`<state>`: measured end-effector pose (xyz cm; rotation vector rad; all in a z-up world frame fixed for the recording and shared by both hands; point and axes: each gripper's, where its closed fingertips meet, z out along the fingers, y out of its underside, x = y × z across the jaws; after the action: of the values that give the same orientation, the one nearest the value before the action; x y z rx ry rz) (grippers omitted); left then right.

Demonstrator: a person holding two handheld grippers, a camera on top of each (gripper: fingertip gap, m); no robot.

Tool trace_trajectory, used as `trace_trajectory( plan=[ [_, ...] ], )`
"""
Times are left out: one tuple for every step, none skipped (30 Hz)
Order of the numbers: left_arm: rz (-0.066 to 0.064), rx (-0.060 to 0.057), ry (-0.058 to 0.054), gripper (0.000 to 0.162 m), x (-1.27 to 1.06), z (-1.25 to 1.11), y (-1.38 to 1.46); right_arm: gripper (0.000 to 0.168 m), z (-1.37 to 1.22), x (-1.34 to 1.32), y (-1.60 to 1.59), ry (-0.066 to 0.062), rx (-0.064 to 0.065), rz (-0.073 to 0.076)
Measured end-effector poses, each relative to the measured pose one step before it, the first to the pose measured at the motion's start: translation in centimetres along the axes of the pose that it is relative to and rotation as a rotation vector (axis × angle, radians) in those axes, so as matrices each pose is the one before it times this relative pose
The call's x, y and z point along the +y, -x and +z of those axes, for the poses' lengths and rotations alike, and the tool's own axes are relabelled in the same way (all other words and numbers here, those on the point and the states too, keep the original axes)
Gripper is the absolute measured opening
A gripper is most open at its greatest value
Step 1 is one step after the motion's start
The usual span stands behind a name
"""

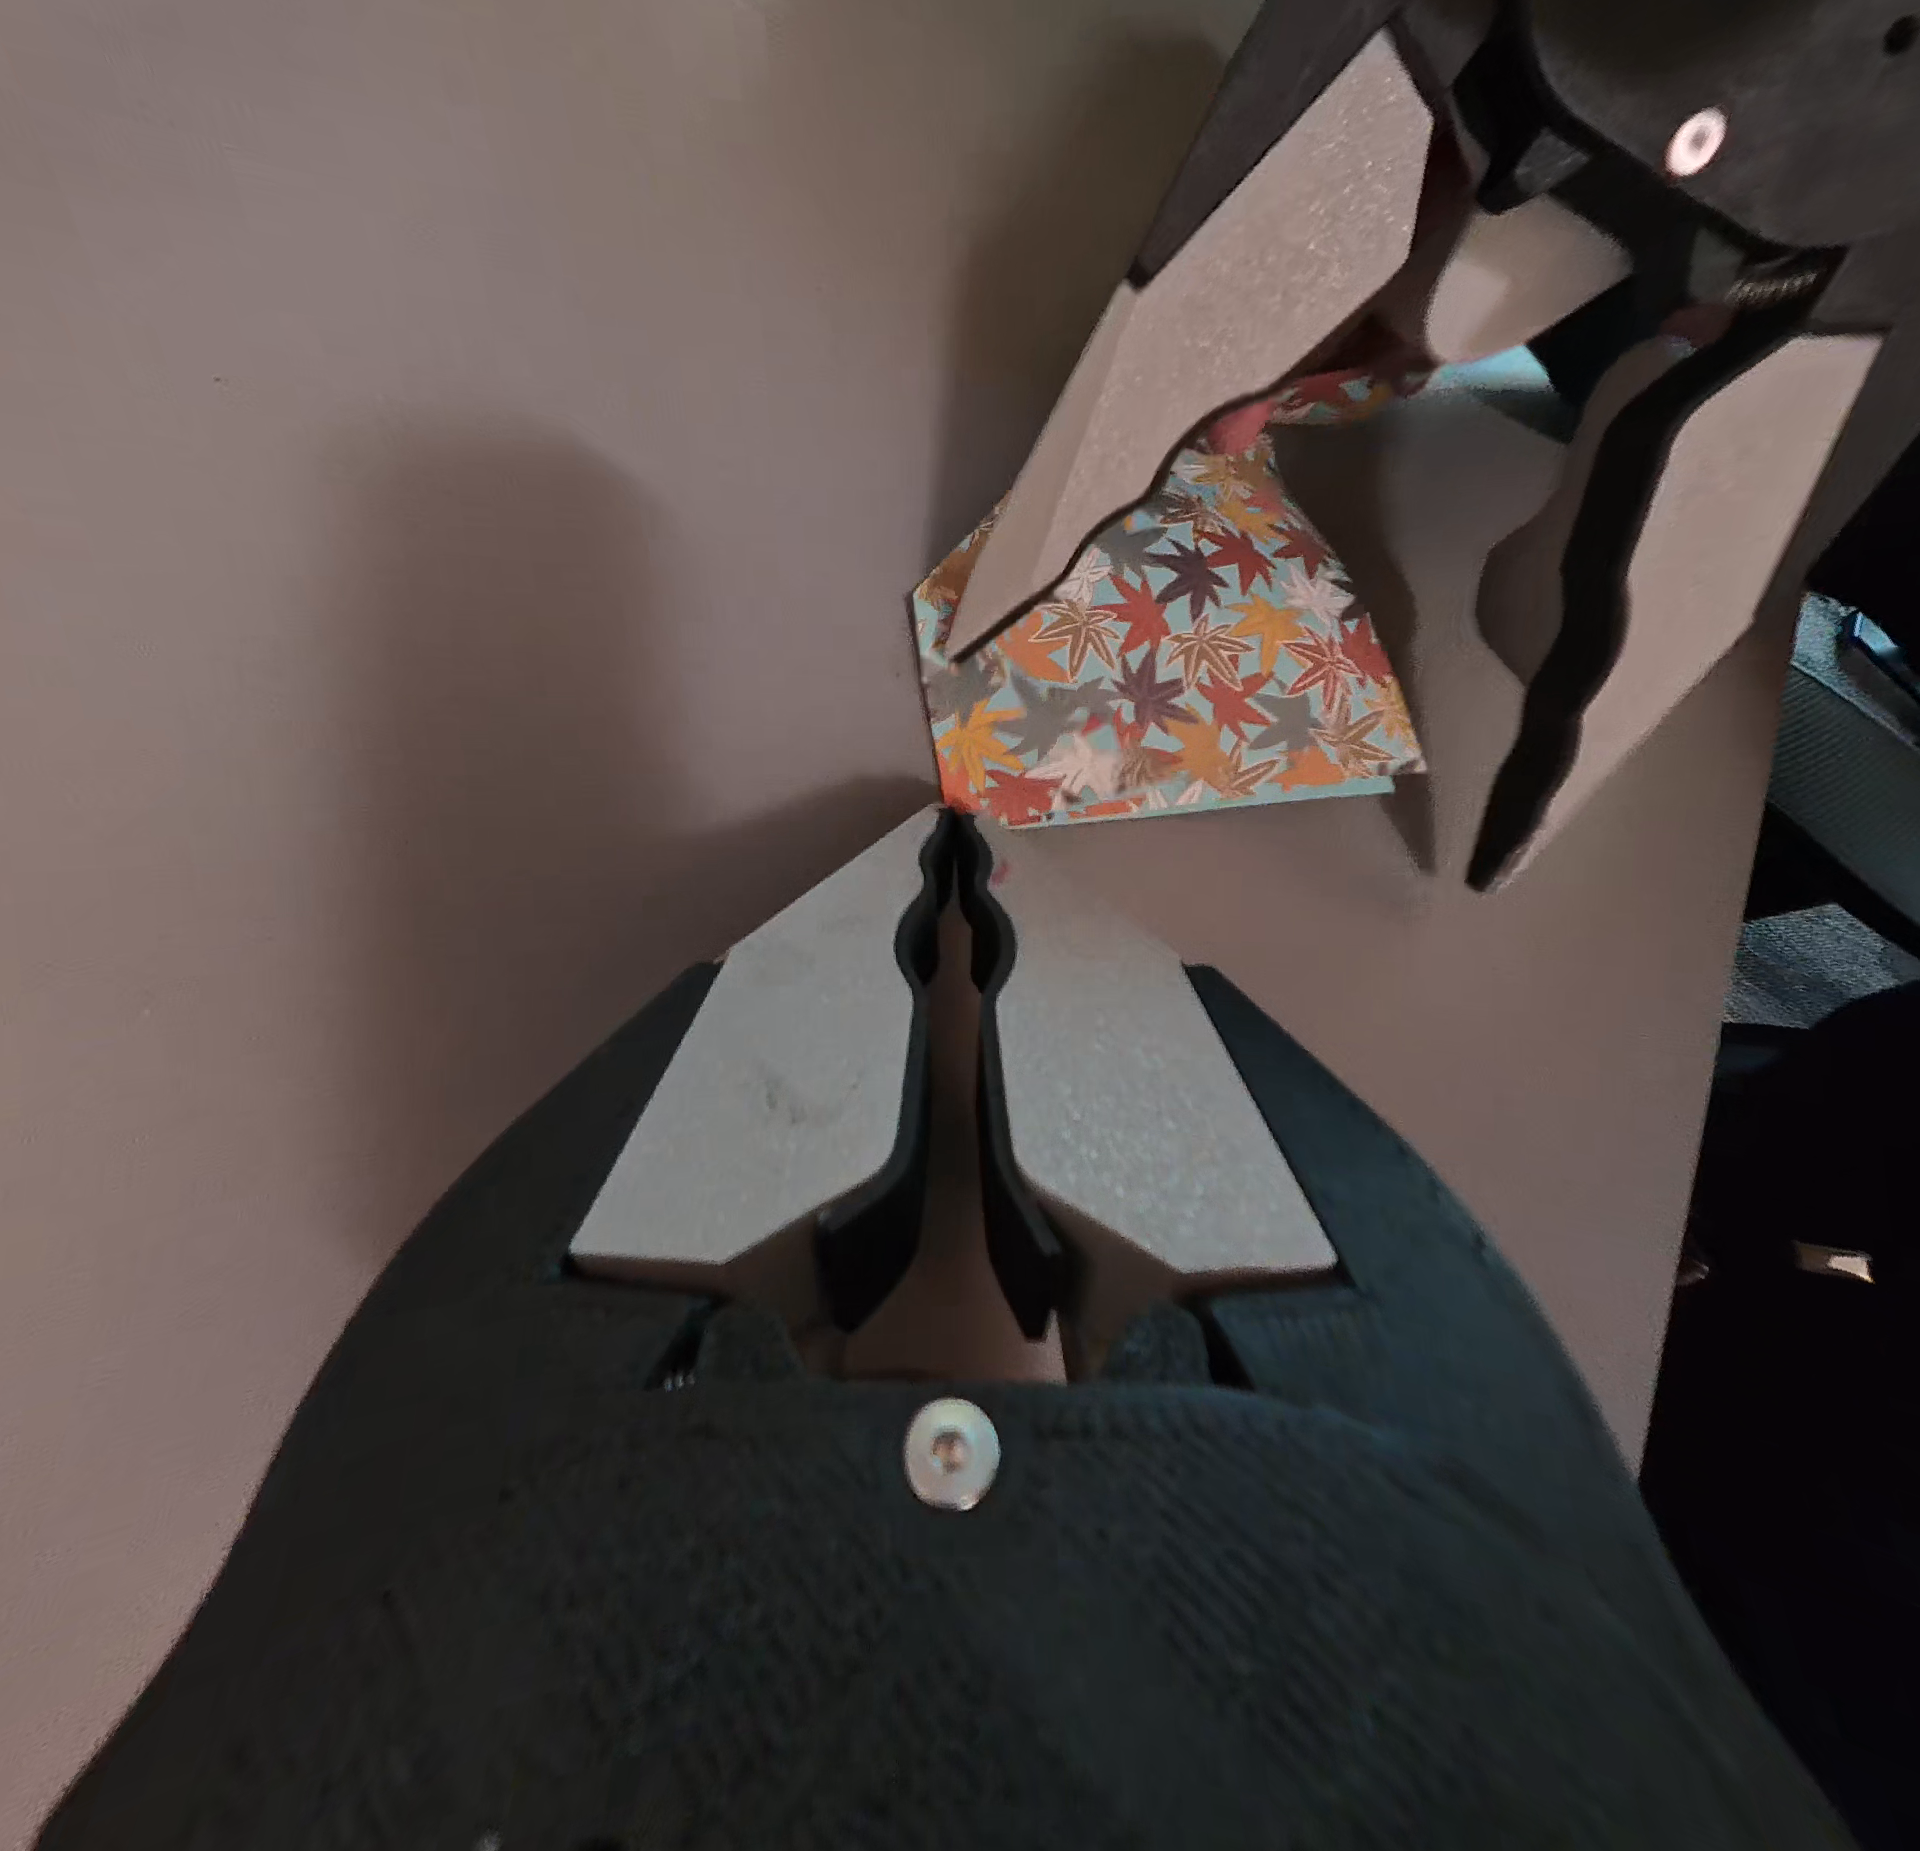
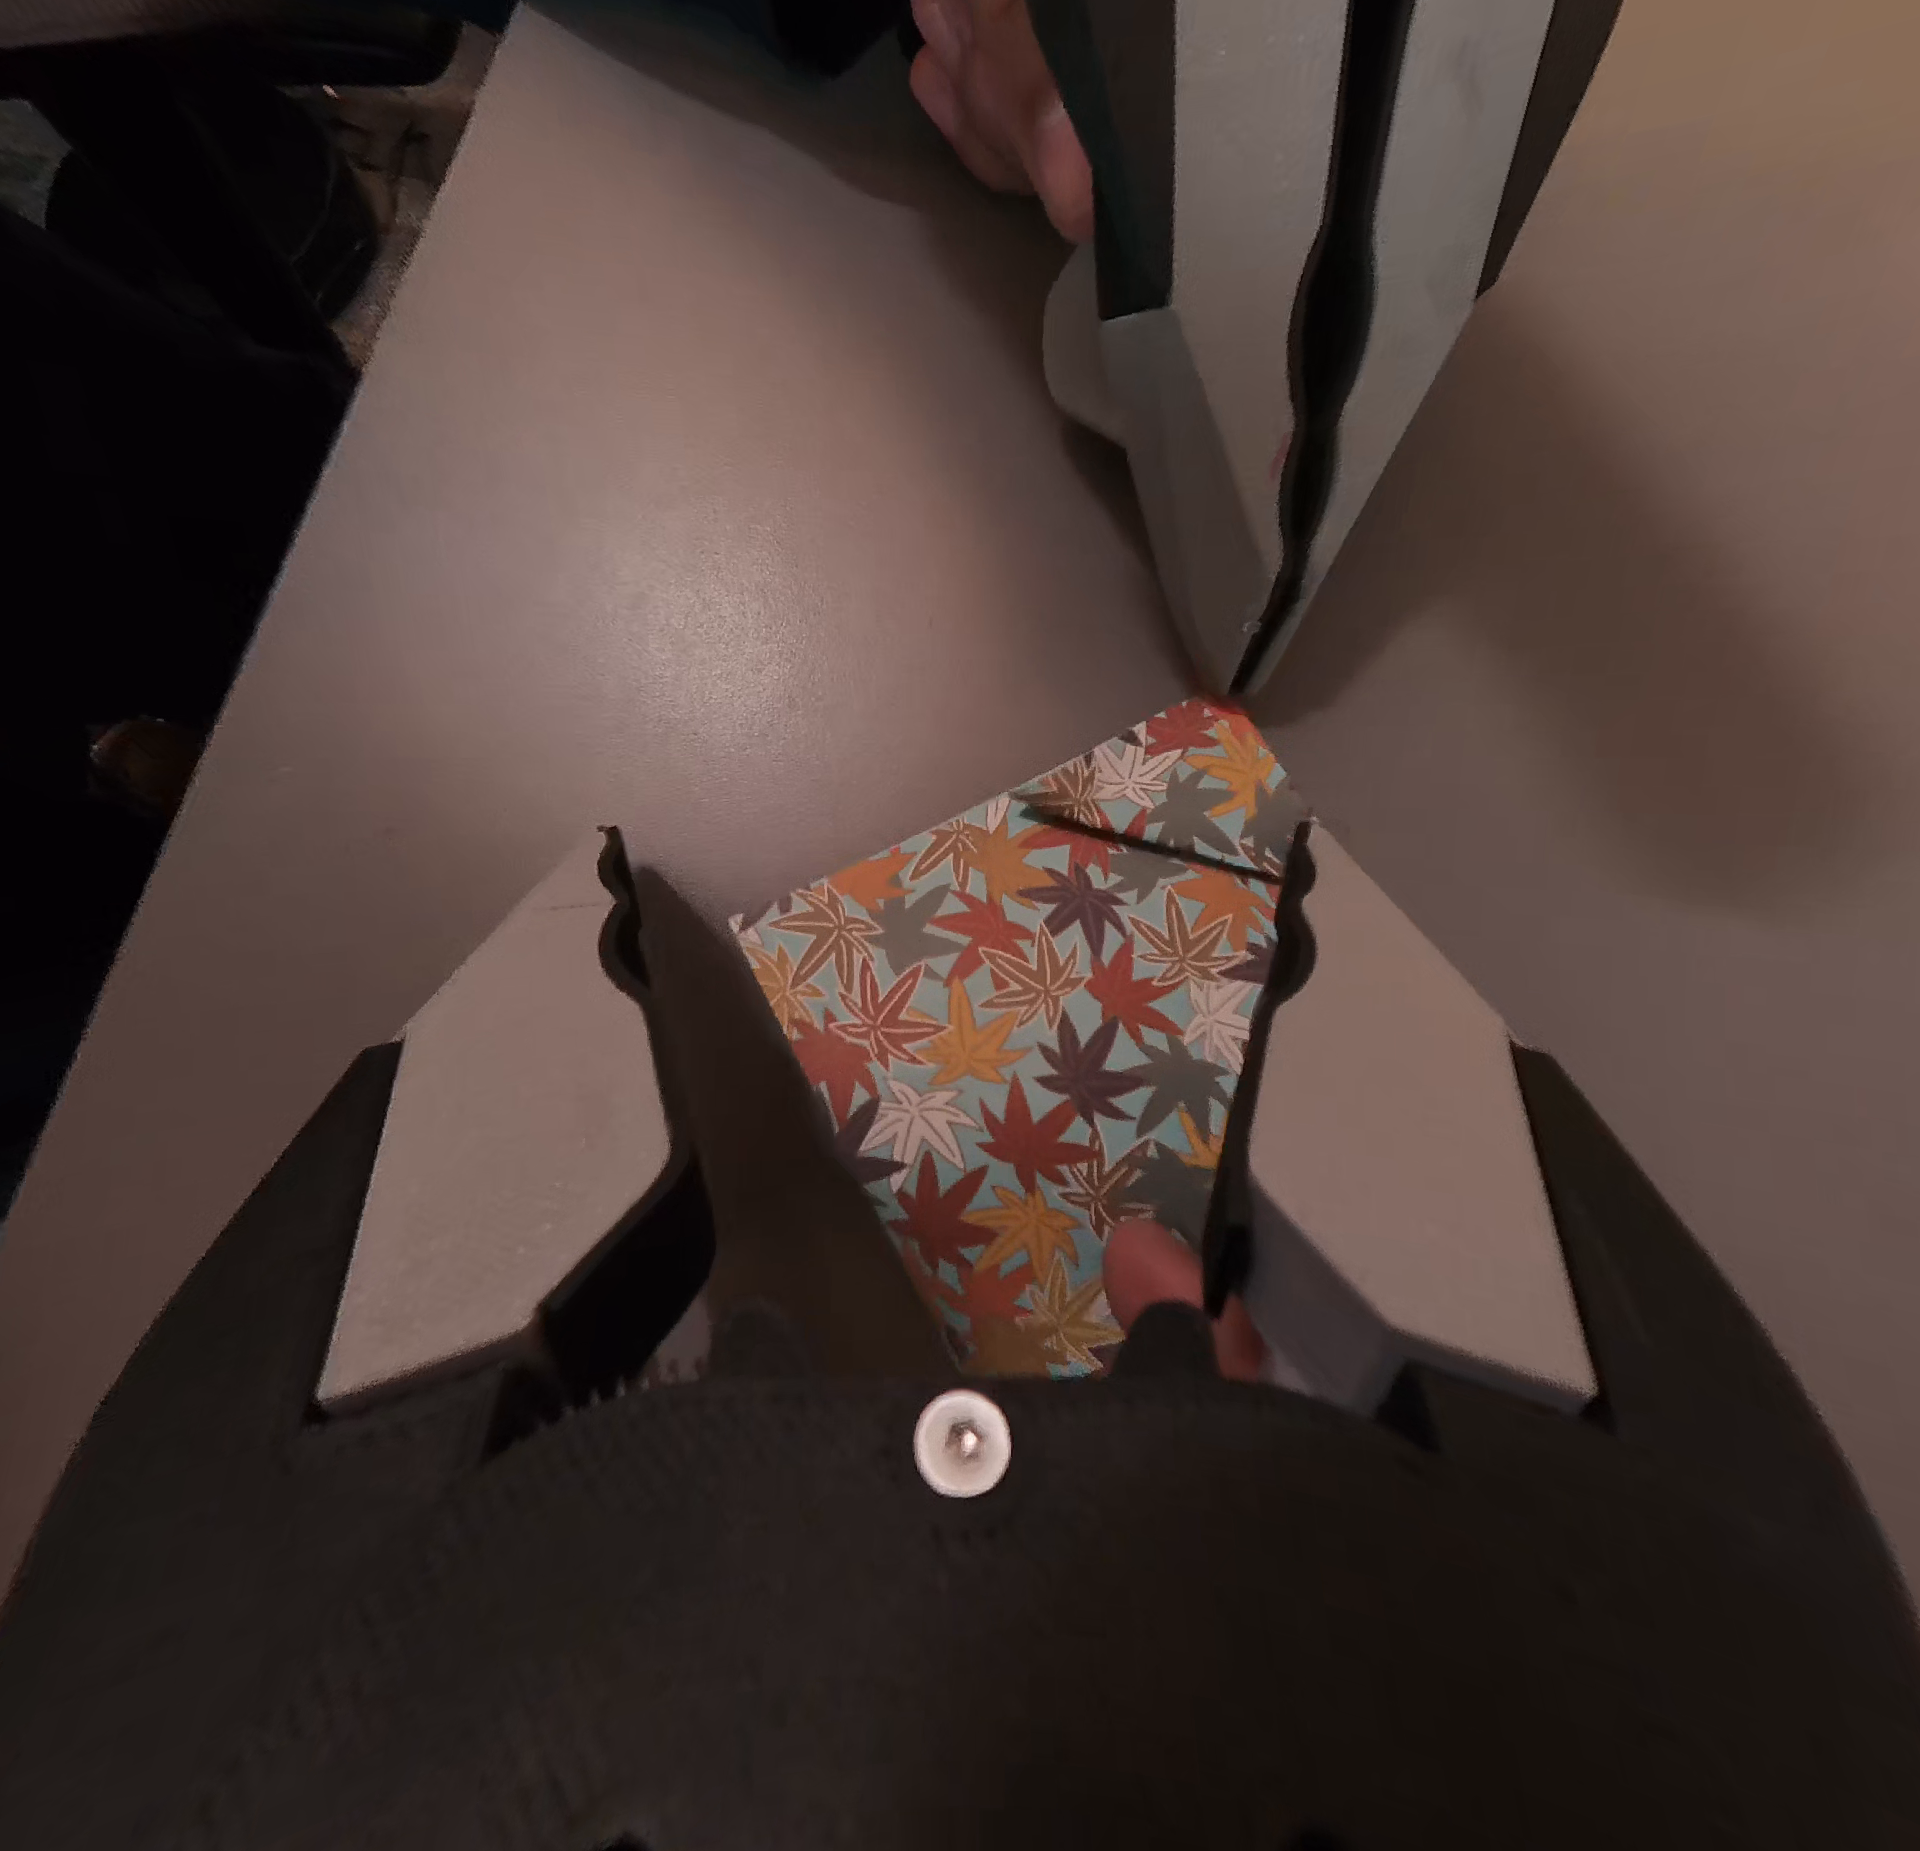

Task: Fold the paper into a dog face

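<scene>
Your left gripper [image 1: 951, 825] and right gripper [image 2: 956, 845]: matte black printed bodies, pale grey tapered fingers [image 1: 790, 1063] edged by wavy black pads, each with one silver screw [image 2: 961, 1443].

Office-like: plain desk [image 2: 665, 575], chair [image 1: 1849, 721].

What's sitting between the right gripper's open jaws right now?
The leaf-patterned paper, lying folded on the table, fills the gap in the right wrist view; neither jaw pinches it.

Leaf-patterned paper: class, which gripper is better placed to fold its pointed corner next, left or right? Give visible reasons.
Probably left. The left gripper is shut with its tip at the paper's corner; the right gripper stands open astride the sheet.
</scene>
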<state>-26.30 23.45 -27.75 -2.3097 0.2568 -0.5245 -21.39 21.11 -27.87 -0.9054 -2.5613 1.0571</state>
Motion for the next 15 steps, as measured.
trace_trajectory(
  plan=[
    [-0.0014,0.0002,-0.0005,0.000,0.001,-0.012,0.002,0.119,-0.560,-0.430,-0.055,-0.0257,-0.0021,0.0078],
    [0.0012,-0.0015,-0.0002,0.000,0.003,0.004,0.009,0.118,-0.786,-0.682,-0.117,-0.0443,0.0021,0.0079],
    [0.0034,-0.0032,-0.0001,0.000,0.003,0.000,-0.010,0.116,-0.955,-0.807,-0.113,-0.0522,0.0025,0.0092],
    [0.0047,-0.0043,-0.0001,0.000,0.003,-0.009,0.000,0.116,-1.058,-0.823,-0.129,-0.0518,0.0048,0.0102],
    [0.0046,-0.0041,-0.0001,0.000,-0.004,0.010,0.005,0.116,-1.128,-0.785,-0.199,-0.0512,0.0096,0.0084],
    [0.0032,-0.0032,-0.0001,0.000,-0.003,0.001,0.001,0.114,-1.155,-0.690,-0.248,-0.0484,0.0134,0.0065],
    [0.0003,-0.0063,-0.0013,0.000,-0.011,-0.019,0.066,0.109,-1.146,-0.549,-0.324,-0.0409,0.0170,0.0075],
    [-0.0072,-0.0127,-0.0038,0.000,-0.042,-0.057,0.221,0.100,-1.100,-0.374,-0.540,-0.0294,0.0292,0.0128],
    [-0.0175,-0.0134,-0.0062,0.000,-0.076,-0.081,0.339,0.088,-1.042,-0.154,-0.773,-0.0161,0.0420,0.0193],
    [-0.0231,-0.0013,-0.0084,0.000,-0.113,-0.091,0.272,0.074,-0.937,0.060,-0.764,-0.0023,0.0401,0.0224],
    [-0.0226,0.0084,-0.0154,0.000,-0.273,-0.124,0.236,0.058,-0.822,0.218,-0.582,0.0083,0.0297,0.0265],
    [-0.0192,-0.0008,-0.0282,0.000,-0.550,-0.180,0.410,0.046,-0.690,0.341,-0.285,0.0162,0.0155,0.0338],
    [-0.0121,-0.0058,-0.0371,0.000,-0.770,-0.198,0.507,0.040,-0.592,0.485,-0.028,0.0247,0.0063,0.0408],
    [-0.0081,-0.0034,-0.0338,0.000,-0.813,-0.137,0.404,0.033,-0.486,0.681,0.176,0.0322,0.0031,0.0430],
    [-0.0052,0.0087,-0.0264,0.000,-0.789,-0.056,0.085,0.029,-0.366,0.845,0.400,0.0322,-0.0005,0.0388]
  ],
)
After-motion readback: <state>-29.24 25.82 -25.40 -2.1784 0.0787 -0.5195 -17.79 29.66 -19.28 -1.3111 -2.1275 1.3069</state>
